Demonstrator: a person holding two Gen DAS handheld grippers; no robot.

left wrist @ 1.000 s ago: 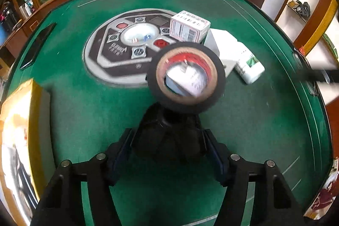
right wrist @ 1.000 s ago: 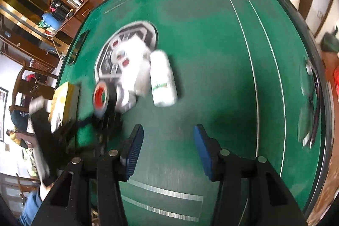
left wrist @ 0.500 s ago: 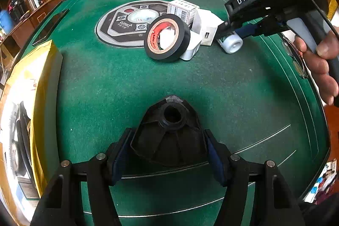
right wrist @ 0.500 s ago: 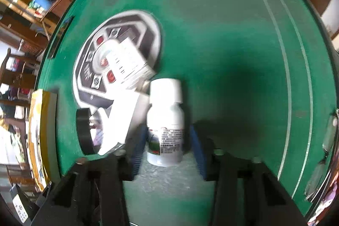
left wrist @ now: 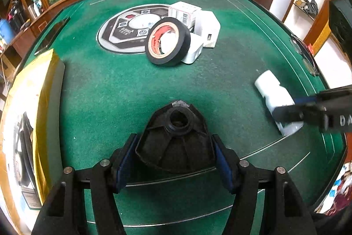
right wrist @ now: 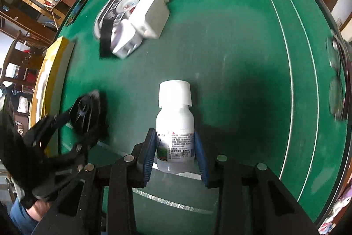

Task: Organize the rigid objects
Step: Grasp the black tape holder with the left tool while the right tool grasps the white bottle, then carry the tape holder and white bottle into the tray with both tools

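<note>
My right gripper (right wrist: 175, 147) has its blue pads clamped on the lower body of the white bottle (right wrist: 175, 122), cap pointing away over the green table (right wrist: 231, 41). My left gripper (left wrist: 176, 159) stands about half open, pads pressed to both sides of a black cone-shaped part (left wrist: 176, 136). Farther out, a tape roll (left wrist: 168, 43) leans on white boxes (left wrist: 206, 26) beside the round centre plate (left wrist: 125, 30). A yellow package (left wrist: 26, 102) lies at the table's left edge.
</note>
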